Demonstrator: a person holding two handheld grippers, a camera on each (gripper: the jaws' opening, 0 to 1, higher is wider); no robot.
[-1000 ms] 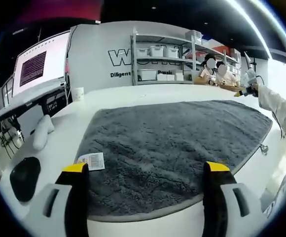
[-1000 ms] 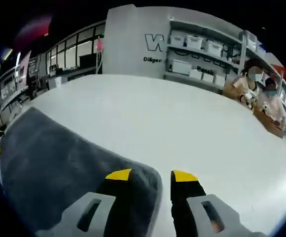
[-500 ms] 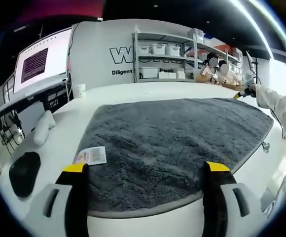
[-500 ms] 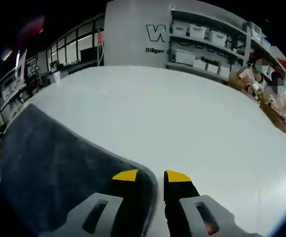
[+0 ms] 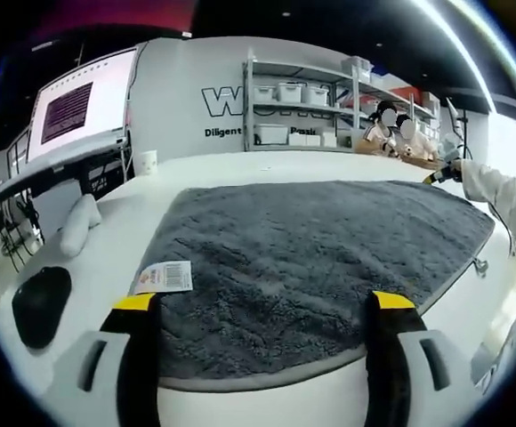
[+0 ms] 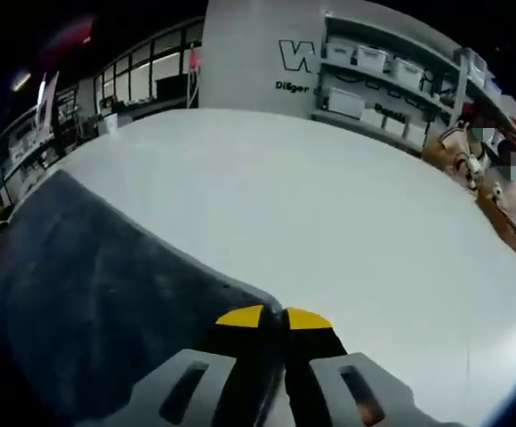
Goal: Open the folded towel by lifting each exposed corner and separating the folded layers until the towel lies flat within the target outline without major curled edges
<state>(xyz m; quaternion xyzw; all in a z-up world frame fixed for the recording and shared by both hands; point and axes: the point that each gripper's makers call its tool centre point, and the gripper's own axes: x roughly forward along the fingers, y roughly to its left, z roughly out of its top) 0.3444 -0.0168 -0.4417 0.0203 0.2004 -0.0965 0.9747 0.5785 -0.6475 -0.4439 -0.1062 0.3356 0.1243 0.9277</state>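
A dark grey towel (image 5: 302, 249) lies spread on the white table (image 5: 240, 165), with a white label (image 5: 164, 277) at its near left edge. My left gripper (image 5: 263, 304) stands open over the towel's near edge, one jaw on either side, nothing between them. In the right gripper view the same towel (image 6: 98, 285) fills the lower left, and my right gripper (image 6: 274, 317) is shut on the towel's corner, its yellow tips together. At the towel's far right corner in the left gripper view, the right gripper (image 5: 440, 173) appears small, held by a sleeved arm (image 5: 503, 191).
A black pad (image 5: 37, 307) and a white rolled cloth (image 5: 76, 229) lie on the table to the left. A white cup (image 5: 144, 164) stands further back. Shelves with bins (image 5: 298, 111) line the wall, and two people (image 5: 396, 133) sit beyond. Bare white table (image 6: 329, 213) stretches ahead of the right gripper.
My right gripper's jaws have closed from a clear gap to touching, pinching the towel's corner. The left gripper stays open in place.
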